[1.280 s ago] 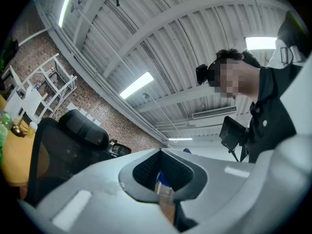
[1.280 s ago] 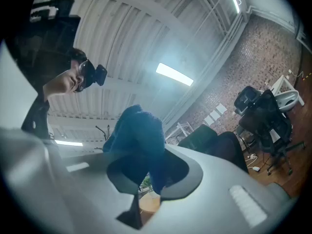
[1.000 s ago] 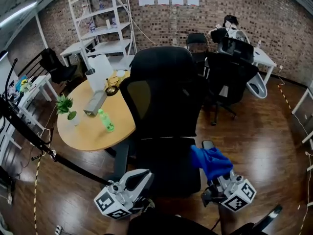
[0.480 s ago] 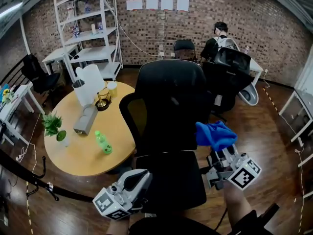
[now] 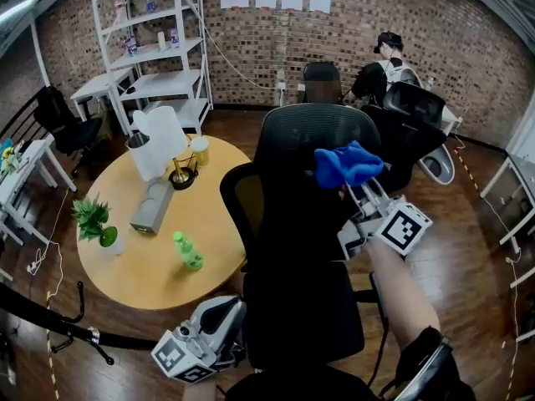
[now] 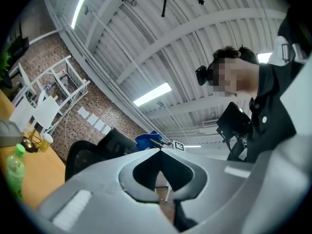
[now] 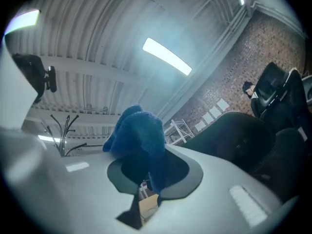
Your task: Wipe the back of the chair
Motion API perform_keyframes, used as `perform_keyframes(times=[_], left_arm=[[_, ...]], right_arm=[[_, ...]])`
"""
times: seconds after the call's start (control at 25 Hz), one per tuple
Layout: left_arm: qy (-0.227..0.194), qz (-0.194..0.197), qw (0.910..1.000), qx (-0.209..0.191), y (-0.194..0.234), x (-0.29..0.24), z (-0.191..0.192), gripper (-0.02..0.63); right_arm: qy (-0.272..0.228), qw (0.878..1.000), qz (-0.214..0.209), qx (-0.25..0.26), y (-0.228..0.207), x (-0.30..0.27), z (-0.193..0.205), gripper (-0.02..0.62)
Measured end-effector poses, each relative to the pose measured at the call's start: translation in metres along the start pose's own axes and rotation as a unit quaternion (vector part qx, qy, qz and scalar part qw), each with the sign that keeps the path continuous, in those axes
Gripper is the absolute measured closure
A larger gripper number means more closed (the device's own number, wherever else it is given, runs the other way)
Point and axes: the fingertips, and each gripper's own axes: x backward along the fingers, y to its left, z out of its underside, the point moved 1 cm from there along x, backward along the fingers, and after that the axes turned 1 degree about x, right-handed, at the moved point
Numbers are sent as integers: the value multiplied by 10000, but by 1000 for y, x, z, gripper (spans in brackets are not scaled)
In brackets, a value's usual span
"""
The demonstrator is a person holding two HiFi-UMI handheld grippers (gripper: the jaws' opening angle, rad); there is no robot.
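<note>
- Near the middle of the frame, the right gripper (image 5: 351, 192) squeezes the blue cloth (image 5: 348, 164), right by the top of the chair back (image 5: 292, 174).
- At the bottom left, the left gripper (image 5: 226, 328) is closed on nothing.
- A hard push could spin the chair away, because nothing holds it.
- The cloth could slip out.
- Count: one cloth, two grippers, one chair up close.

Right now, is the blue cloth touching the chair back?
Apart. In the right gripper view, the white shelving shows through a gap between the blue cloth and the chair back.
</note>
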Motion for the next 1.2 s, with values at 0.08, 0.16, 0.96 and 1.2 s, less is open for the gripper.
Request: perform_keyframes(times=[0.08,0.16,0.96,1.2], left_arm=[[-68,-243,9996,-119,2,10,-6,604],[-111,-456,9985,-271,1,18,-12,604],[-81,-585,9965,-597,7,-22,-9,604],[-6,-82,9990,-445,0,-58,3,604]], right_arm=[[54,9997,-61,-244,-12,-30,4,545],[45,9982,-274,-536,-14,-63,5,545],[-128,9840,1386,-1114,-139,-104,10,545],[-207,9817,1708,-816,-162,-57,-19,545]])
